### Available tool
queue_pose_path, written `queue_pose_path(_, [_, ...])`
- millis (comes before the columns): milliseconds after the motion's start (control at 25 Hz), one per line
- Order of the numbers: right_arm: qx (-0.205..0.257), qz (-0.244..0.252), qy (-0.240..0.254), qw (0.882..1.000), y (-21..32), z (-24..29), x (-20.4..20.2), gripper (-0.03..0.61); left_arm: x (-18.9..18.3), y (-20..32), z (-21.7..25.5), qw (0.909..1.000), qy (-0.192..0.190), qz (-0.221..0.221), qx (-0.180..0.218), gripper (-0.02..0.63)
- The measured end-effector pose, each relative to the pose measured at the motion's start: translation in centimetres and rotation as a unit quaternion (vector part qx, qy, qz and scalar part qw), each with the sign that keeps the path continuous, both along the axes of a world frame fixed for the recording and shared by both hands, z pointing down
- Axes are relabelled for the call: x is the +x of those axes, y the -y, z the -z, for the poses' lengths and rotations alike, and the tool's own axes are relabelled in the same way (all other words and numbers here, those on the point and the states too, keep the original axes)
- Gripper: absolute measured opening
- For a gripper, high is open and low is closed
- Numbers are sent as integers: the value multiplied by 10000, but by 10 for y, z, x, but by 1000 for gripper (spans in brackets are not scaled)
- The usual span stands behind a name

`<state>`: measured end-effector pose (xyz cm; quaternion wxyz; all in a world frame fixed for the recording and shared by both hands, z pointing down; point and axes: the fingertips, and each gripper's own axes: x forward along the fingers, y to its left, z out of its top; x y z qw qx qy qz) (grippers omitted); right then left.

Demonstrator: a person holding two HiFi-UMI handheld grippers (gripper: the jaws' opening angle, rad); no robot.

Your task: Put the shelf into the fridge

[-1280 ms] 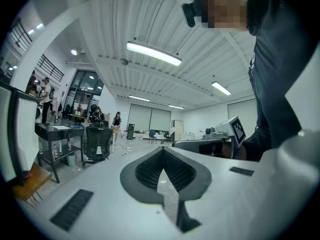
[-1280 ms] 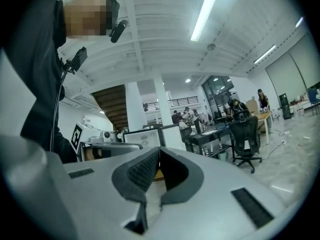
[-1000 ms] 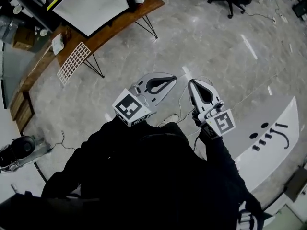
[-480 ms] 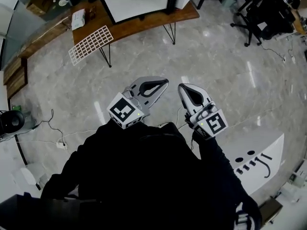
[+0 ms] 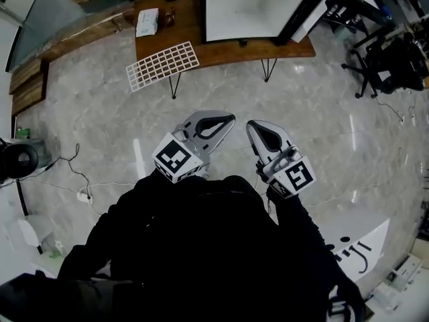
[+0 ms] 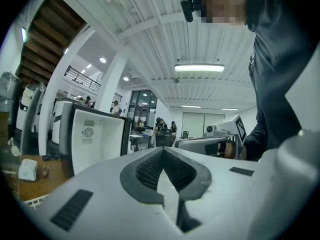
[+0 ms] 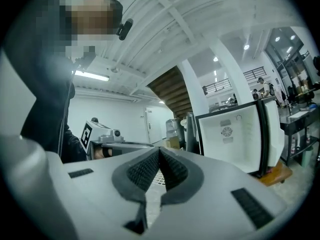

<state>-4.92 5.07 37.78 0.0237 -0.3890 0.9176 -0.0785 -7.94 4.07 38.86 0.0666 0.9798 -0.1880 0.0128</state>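
Observation:
A white wire grid shelf (image 5: 163, 64) leans on the left end of a wooden table (image 5: 221, 49) at the top of the head view. On that table stands a small fridge (image 5: 251, 5) with its white inside open toward me; it also shows as the fridge (image 6: 97, 136) in the left gripper view and the fridge (image 7: 232, 134) in the right gripper view. My left gripper (image 5: 230, 117) and right gripper (image 5: 249, 125) are held side by side in front of my body, well short of the table. Both are shut and hold nothing.
The floor is grey marble tile. A white box (image 5: 147, 21) lies on the table's left part. Office chairs (image 5: 392, 62) stand at the right, a cable with a plug strip (image 5: 84, 194) at the left, a white board with dark marks (image 5: 358, 250) at the lower right.
The view has swung so that the table, the fridge and the grid shelf have moved from the upper left toward the top centre. Both grippers stay shut and side by side.

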Motion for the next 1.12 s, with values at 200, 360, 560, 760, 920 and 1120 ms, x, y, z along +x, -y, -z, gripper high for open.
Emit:
queue_pose_path(200, [-82,276,-63,9996,31,-3,-64,6,-64,27,4,9996,-25,276,16,6])
queue_pose_path(360, [-63,724,-169,9972,53,-5,-109,6,-111,47,4,9969,-85,783,35,6])
queue_pose_path(560, [-4,1287,-175,9915,88,-12,-148,6,-154,71,-10,9886,-12,1506,-47,6])
queue_pose_path(760, [119,1957,-153,9805,123,-20,-174,6,-179,100,-18,9759,56,2180,-64,6])
queue_pose_path(920, [168,2529,-94,9673,151,-19,-187,6,-191,128,-17,9601,0,2794,-119,6])
queue_pose_path(1120, [156,3159,-82,9486,187,-23,-197,6,-203,162,-26,9333,-142,3574,-305,6])
